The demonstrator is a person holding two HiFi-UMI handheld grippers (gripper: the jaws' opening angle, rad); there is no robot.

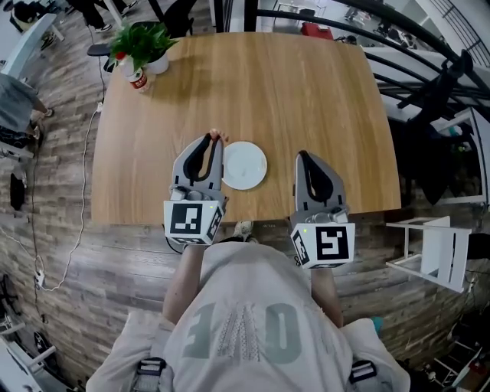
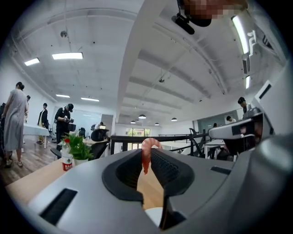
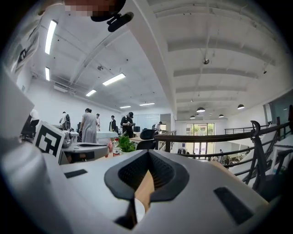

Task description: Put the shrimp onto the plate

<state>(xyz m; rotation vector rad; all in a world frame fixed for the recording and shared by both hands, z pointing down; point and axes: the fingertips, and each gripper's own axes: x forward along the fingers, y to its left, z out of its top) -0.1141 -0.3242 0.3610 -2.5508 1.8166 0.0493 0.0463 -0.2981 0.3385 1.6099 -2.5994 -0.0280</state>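
Note:
A pink shrimp (image 2: 146,153) is pinched between the tips of my left gripper (image 2: 146,157), which is shut on it. In the head view the shrimp (image 1: 215,135) pokes out beyond the left gripper (image 1: 212,142), just left of the small white plate (image 1: 245,165) on the wooden table (image 1: 253,92). The shrimp hangs beside the plate's far-left rim, not over its middle. My right gripper (image 1: 301,156) sits to the right of the plate with its jaws together and nothing between them; its tips (image 3: 147,157) meet in the right gripper view.
A potted green plant (image 1: 144,42) and a small red-labelled bottle (image 1: 137,79) stand at the table's far left corner. A black railing (image 1: 367,23) runs behind the table. A white stool (image 1: 436,245) stands on the floor to the right. People stand in the background.

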